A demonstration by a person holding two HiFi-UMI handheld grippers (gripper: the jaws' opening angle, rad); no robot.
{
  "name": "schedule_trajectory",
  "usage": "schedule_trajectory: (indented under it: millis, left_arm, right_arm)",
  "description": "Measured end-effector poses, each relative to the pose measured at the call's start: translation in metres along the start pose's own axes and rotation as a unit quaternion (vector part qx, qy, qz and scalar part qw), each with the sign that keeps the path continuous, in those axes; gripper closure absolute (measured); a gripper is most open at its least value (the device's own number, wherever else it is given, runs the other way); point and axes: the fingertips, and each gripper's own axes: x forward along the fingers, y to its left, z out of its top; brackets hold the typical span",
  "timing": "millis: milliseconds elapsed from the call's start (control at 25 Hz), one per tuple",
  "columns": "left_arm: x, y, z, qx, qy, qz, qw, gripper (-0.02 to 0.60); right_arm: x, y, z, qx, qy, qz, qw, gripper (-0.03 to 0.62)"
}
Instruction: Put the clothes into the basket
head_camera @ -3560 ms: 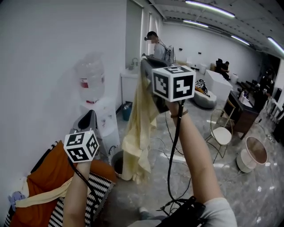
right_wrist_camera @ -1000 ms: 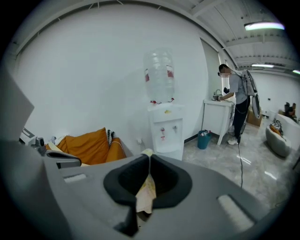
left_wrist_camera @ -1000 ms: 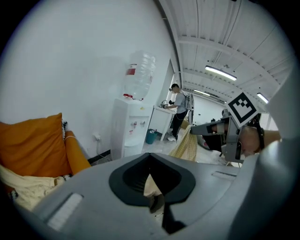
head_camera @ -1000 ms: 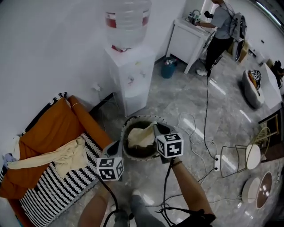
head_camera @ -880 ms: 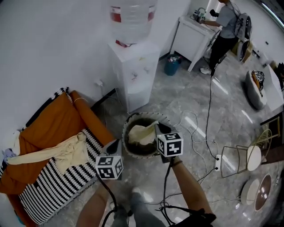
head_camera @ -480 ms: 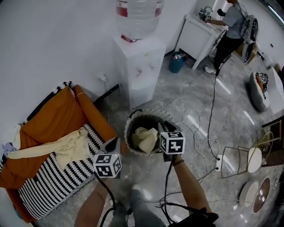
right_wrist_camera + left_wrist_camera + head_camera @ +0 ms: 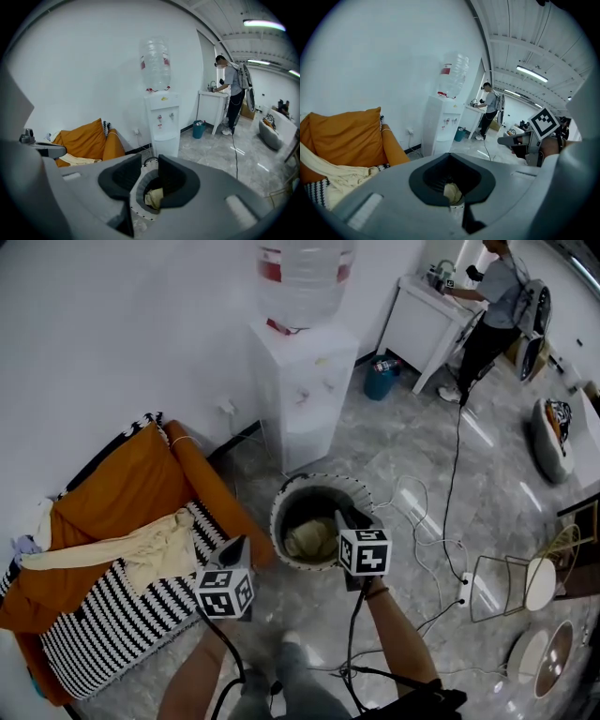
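The round woven basket (image 7: 291, 498) stands on the floor beside the sofa, with a cream garment (image 7: 314, 538) lying inside it. My right gripper (image 7: 345, 518) hangs over the basket's near rim. Its jaws have just opened and stand apart with nothing between them. The right gripper view looks down past the right gripper (image 7: 150, 161) onto the basket (image 7: 139, 190) and the garment (image 7: 153, 197). My left gripper (image 7: 236, 545) is shut and empty, left of the basket. A second cream garment (image 7: 141, 549) lies on the sofa, and the left gripper view shows this second garment (image 7: 328, 168) too.
The sofa (image 7: 103, 493) has orange cushions and a striped cover. A white water dispenser (image 7: 305, 399) stands against the wall behind the basket. Cables (image 7: 422, 512) trail over the floor to the right, near a wire chair (image 7: 511, 582). A person (image 7: 492, 296) stands at a white table far back.
The cream garment has left the right gripper and dropped into the basket. The right jaws have opened. Both grippers have sunk a little.
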Motion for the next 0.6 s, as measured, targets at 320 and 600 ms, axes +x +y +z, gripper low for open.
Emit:
schedule_trajectory:
  millis: [320, 600]
  left_arm:
    - [-0.06, 0.031, 0.001, 0.005, -0.005, 0.031, 0.9995, 0.586]
    - [-0.155, 0.104, -0.01, -0.061, -0.042, 0.119, 0.9901, 0.586]
  right_arm:
    - [-0.025, 0.043, 0.008, -0.047, -0.02, 0.018, 0.999, 0.474]
    - [-0.03, 0.154, 0.032, -0.087, -0.035, 0.088, 0.992, 0.474]
